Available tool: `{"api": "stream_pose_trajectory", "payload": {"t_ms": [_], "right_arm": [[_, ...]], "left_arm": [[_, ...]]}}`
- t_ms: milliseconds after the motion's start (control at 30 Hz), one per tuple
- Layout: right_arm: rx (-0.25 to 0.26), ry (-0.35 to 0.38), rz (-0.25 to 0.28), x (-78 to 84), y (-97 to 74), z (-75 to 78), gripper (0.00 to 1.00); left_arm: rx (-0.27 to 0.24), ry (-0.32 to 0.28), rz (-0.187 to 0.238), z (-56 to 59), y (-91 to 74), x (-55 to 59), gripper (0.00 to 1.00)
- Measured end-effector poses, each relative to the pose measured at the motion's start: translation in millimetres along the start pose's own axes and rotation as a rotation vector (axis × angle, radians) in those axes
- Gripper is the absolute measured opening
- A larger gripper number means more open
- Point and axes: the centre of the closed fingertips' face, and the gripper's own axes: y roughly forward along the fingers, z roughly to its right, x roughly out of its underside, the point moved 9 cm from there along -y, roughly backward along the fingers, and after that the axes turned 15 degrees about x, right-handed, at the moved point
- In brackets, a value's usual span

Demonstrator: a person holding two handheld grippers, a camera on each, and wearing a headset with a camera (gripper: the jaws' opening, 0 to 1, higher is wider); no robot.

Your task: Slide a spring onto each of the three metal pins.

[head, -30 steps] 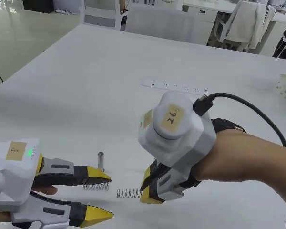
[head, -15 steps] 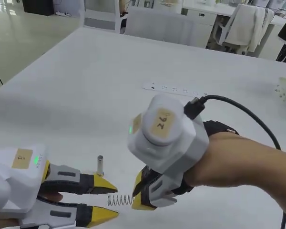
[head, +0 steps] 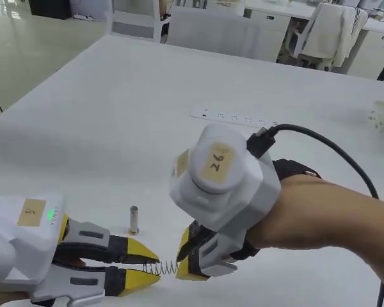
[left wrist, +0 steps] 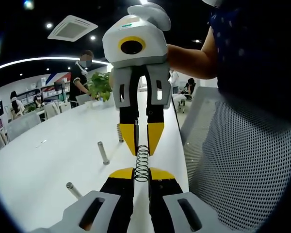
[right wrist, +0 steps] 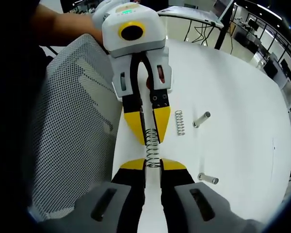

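Heads up: you've got the spring (right wrist: 152, 143) pinched at both ends. The right gripper (right wrist: 153, 165) is clenched on one end and the left gripper (left wrist: 136, 174) is closed onto the other, nose to nose just above the table (head: 179, 83). Risks as I judge them: pull the two apart with both clamped and you stretch or kink the coils; release one end under tension and it can whip out of the other jaws and roll off across the table; squeeze too hard and the end coil flattens, then it won't start on a pin. The bite is on the very end coils (thin wire, little to hold), so it could twist sideways when you tip it upright. The three pins (left wrist: 103, 152) stand bare close beside the grippers, none with a spring on it as far as I can tell, so all three are left to do. Containers: none in play, a second spring (right wrist: 179, 122) lies loose straight on the table near two of the pins
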Motion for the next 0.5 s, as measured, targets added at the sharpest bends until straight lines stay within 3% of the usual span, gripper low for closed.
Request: {"api": "stream_pose_trajectory", "payload": {"t_ms": [500], "right_arm": [[-0.021,0.013,0.009,7.9,6.8,-2.5,0.11]], "left_arm": [[0.0,0.006,0.012,0.9,-3.1,-5.6,0.02]]}}
